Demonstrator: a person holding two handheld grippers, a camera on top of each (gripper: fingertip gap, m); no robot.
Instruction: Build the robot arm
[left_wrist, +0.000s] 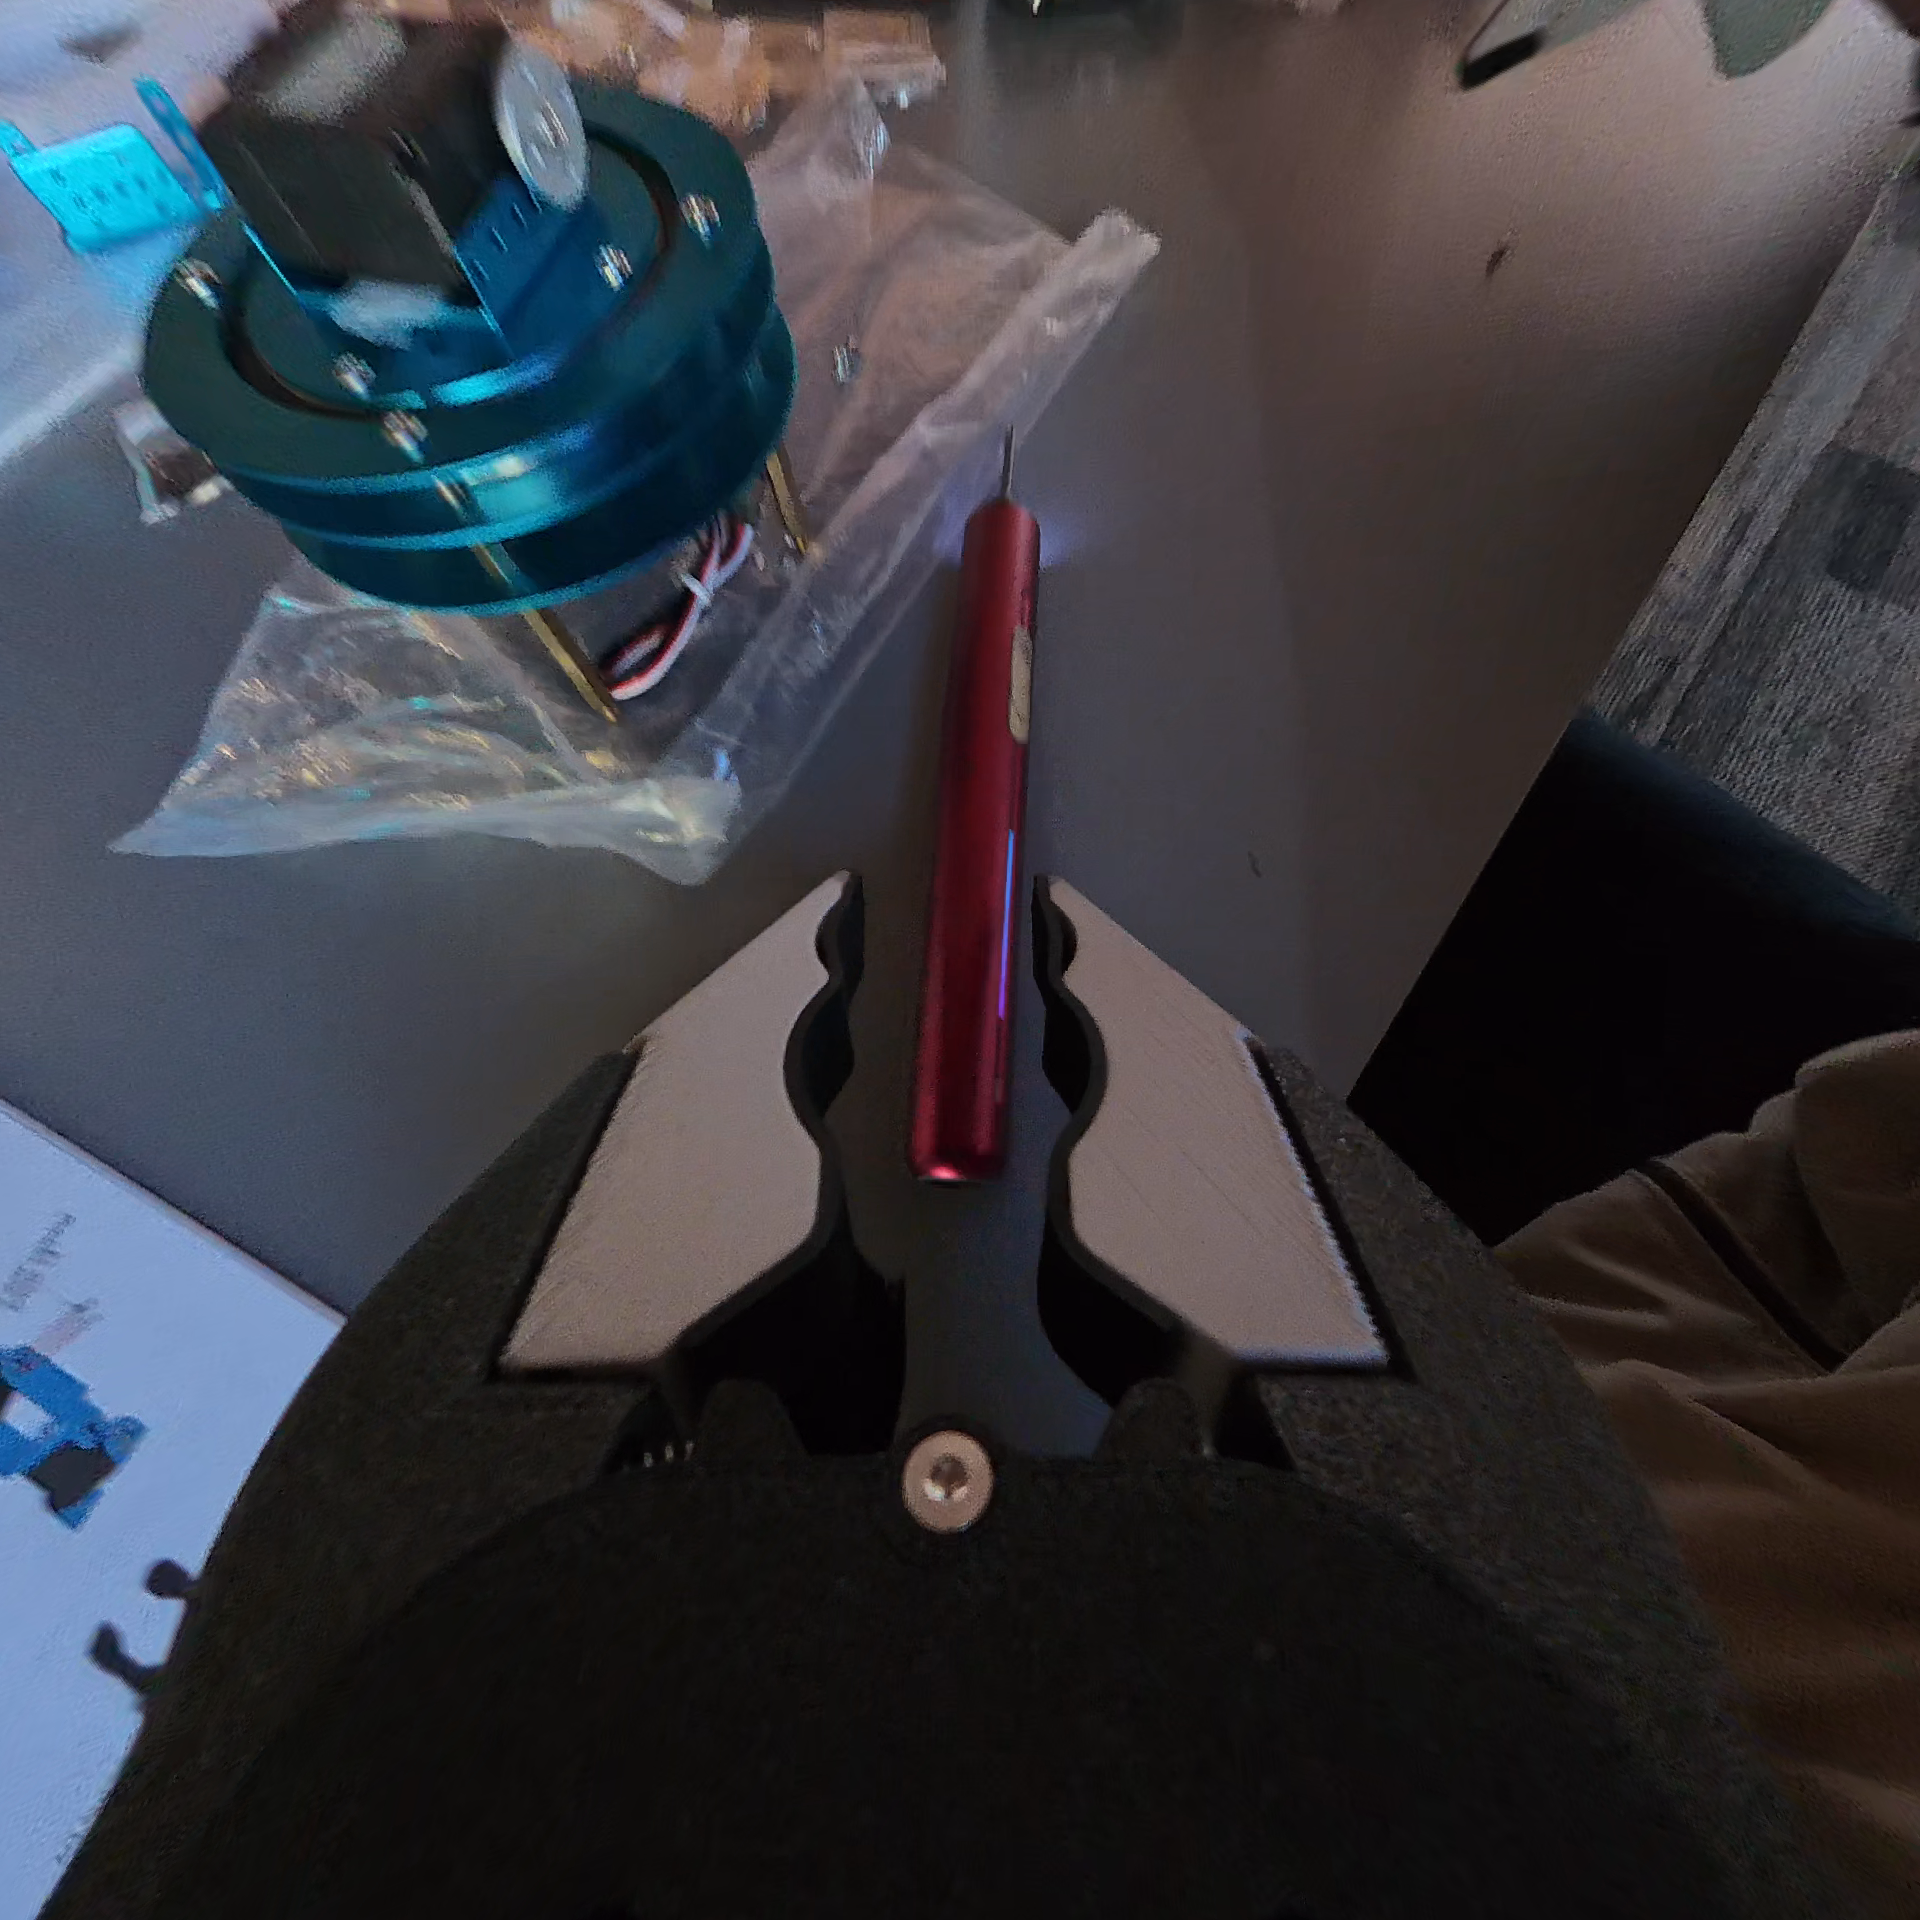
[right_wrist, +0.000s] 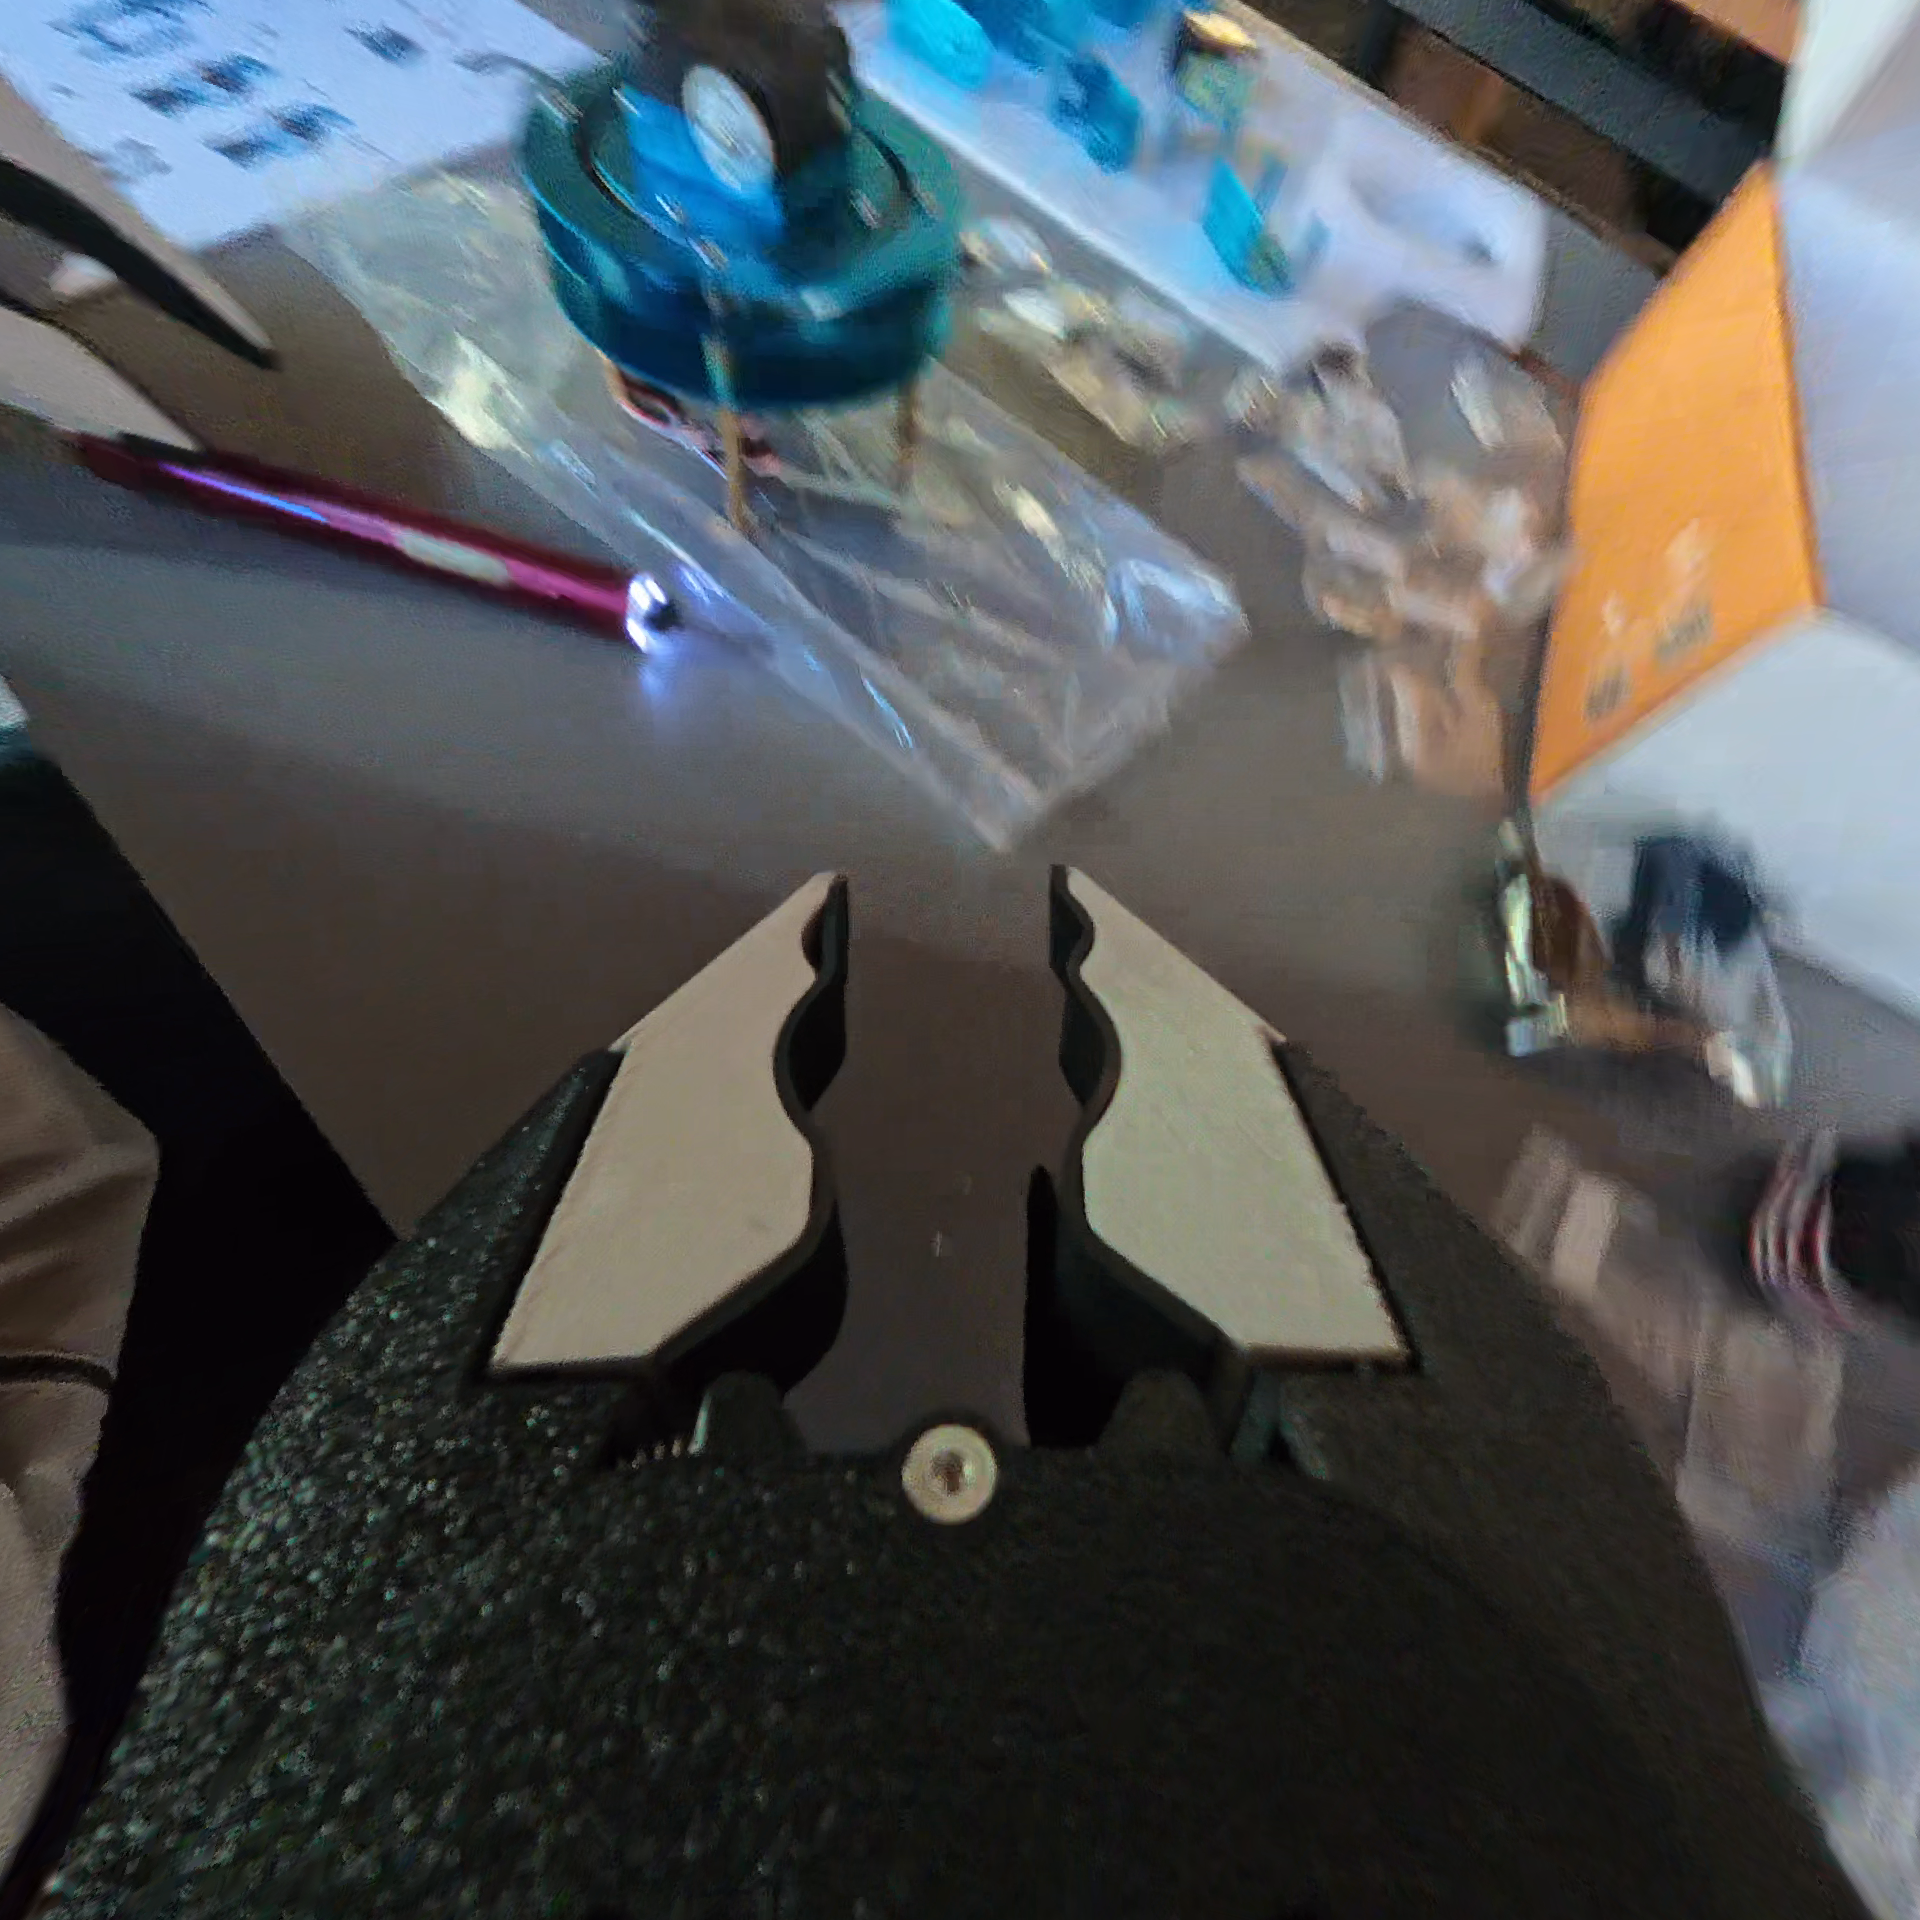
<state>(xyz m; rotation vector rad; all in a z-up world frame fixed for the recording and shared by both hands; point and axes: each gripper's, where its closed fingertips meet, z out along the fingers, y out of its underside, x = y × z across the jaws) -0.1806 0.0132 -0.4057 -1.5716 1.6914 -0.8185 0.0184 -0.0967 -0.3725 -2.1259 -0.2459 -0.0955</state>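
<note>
- The left gripper (left_wrist: 948, 894) has its jaws apart, a gap on each side of the red electric screwdriver (left_wrist: 977, 831) lying between them on the grey bench (left_wrist: 1299, 468), near the bench's right edge.
- Beyond it, a blue ringed assembly (left_wrist: 468, 364) (on brass legs) stands on a clear plastic bag (left_wrist: 582, 717).
- The right gripper (right_wrist: 948, 894) hangs with jaws apart and empty over bare bench (right_wrist: 468, 831); an orange box (right_wrist: 1683, 499) sits on the right.

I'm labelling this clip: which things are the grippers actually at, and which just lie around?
At the grippers:
left gripper, open, astride the red screwdriver
right gripper, open, empty

Lying around:
blue ring assembly
clear plastic bag
orange box
printed sheet
</note>
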